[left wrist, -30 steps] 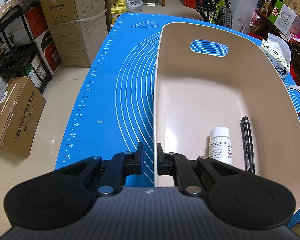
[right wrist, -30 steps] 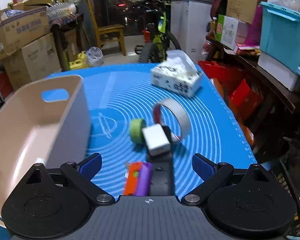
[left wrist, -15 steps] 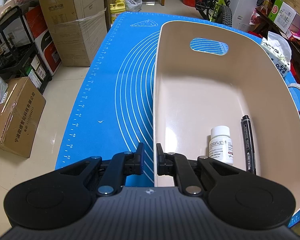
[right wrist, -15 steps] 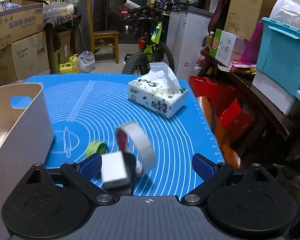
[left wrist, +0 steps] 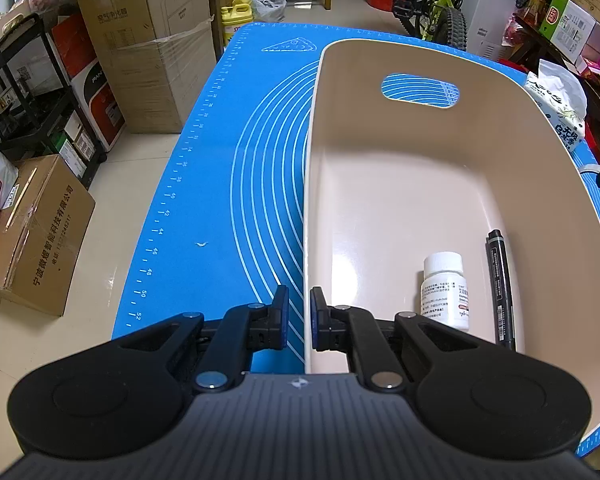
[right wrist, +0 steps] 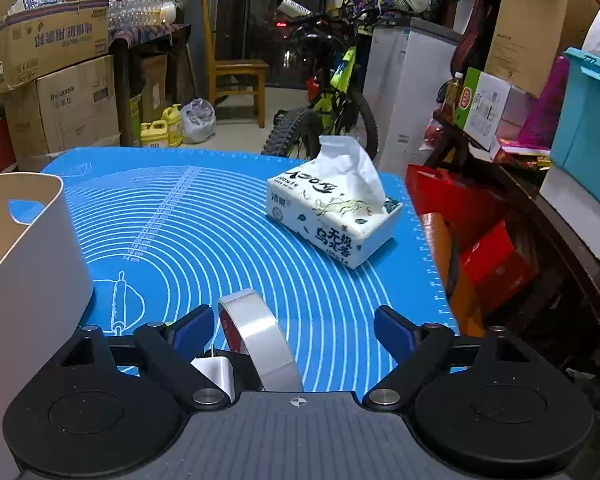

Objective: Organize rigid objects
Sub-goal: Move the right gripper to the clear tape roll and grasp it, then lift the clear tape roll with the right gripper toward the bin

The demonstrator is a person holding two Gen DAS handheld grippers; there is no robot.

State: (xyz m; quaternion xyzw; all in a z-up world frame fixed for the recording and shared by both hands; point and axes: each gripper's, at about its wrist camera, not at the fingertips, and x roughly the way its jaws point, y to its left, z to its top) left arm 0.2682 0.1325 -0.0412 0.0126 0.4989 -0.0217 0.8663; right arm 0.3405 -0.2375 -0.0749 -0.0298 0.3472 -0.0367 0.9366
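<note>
The left claw [left wrist: 299, 318] pinches the beige bin's [left wrist: 540, 184] near wall, while the right claw [right wrist: 294, 330] closes around, without yet touching, the upright tape roll [right wrist: 260, 340] on the blue-matted surface [right wrist: 220, 240].

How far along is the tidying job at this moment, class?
Done: a pill bottle and a black marker lie in the beige bin. In hand: the left gripper clamps the bin's rim; the right gripper is closing around the upright tape roll, not yet gripping. Left: the tape and a white block.
</note>
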